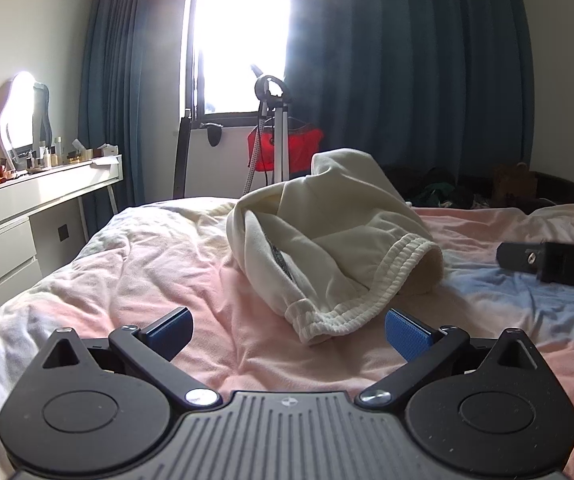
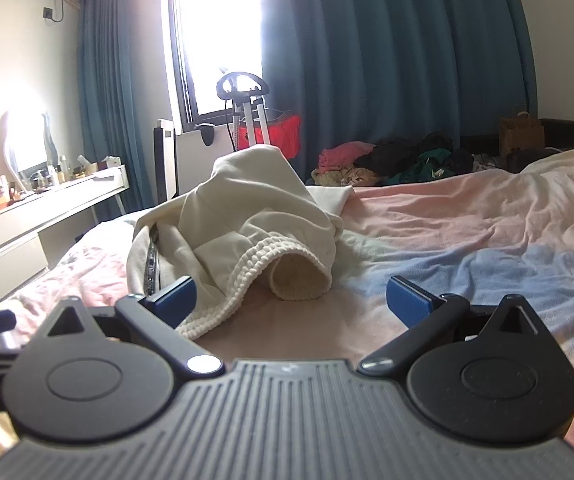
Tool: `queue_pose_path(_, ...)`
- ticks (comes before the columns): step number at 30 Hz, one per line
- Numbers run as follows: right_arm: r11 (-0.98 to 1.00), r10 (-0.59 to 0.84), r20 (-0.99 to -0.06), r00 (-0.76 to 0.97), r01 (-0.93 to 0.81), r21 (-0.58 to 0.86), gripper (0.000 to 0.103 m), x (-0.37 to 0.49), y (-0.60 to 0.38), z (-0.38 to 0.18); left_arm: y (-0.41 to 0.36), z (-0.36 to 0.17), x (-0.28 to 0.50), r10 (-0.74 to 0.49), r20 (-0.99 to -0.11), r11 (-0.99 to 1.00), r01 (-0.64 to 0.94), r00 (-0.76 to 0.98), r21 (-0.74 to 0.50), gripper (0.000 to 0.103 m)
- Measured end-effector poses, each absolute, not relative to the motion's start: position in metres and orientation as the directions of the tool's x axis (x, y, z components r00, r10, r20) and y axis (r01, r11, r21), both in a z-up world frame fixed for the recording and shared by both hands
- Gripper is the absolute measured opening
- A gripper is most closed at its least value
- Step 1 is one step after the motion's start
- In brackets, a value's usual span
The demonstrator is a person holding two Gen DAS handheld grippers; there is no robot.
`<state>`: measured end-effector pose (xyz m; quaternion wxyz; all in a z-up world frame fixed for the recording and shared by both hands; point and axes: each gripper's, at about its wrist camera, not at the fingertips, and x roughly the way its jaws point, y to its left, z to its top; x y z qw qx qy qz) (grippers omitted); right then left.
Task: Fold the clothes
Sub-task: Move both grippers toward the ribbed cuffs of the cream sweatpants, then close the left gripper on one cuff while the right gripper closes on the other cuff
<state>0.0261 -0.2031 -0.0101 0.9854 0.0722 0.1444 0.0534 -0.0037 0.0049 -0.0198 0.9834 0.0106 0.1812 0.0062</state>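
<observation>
A cream zip-up sweatshirt (image 1: 327,240) lies crumpled in a heap on the pink and blue bedspread (image 1: 167,264). Its ribbed hem and a ribbed cuff point toward me. My left gripper (image 1: 289,334) is open and empty, just short of the hem. The right gripper's black body (image 1: 551,266) shows at the right edge of the left wrist view. In the right wrist view the sweatshirt (image 2: 247,216) lies ahead and to the left, over the bedspread (image 2: 467,240). My right gripper (image 2: 291,300) is open and empty, its left finger beside the ribbed hem.
A white dressing table (image 1: 43,196) with bottles and a mirror stands left of the bed. A garment steamer stand (image 1: 275,128) with a red garment is by the window. A pile of dark and pink clothes (image 2: 387,160) lies beyond the bed, below blue curtains.
</observation>
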Motion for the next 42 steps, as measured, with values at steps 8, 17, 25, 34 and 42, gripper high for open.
queue_pose_path(8, 0.98, 0.143, -0.238, 0.961, -0.103, 0.173, 0.103, 0.018, -0.211, 0.006, 0.0, -0.022, -0.017, 0.077, -0.378, 0.996, -0.058, 0.923, 0.062, 0.103)
queue_pose_path(17, 0.972, 0.165, -0.164, 0.973, -0.132, 0.193, 0.103, -0.003, -0.231, 0.031, -0.035, -0.012, 0.001, 0.135, -0.465, 0.982, -0.054, 0.875, 0.183, 0.103)
queue_pose_path(25, 0.943, 0.15, -0.165, 0.975, -0.091, 0.32, 0.103, -0.012, -0.263, 0.037, -0.063, -0.016, 0.053, 0.165, -0.53, 0.962, -0.017, 0.832, 0.272, 0.103)
queue_pose_path(34, 0.898, 0.152, -0.187, 0.971, -0.056, 0.436, 0.103, 0.007, -0.281, 0.02, -0.06, -0.06, 0.103, 0.263, -0.445, 0.882, -0.027, 0.856, 0.47, 0.102)
queue_pose_path(42, 0.906, 0.138, -0.259, 0.956, -0.017, 0.422, 0.103, 0.047, -0.258, -0.01, -0.038, -0.073, 0.135, 0.271, -0.316, 0.874, -0.095, 0.91, 0.476, 0.089)
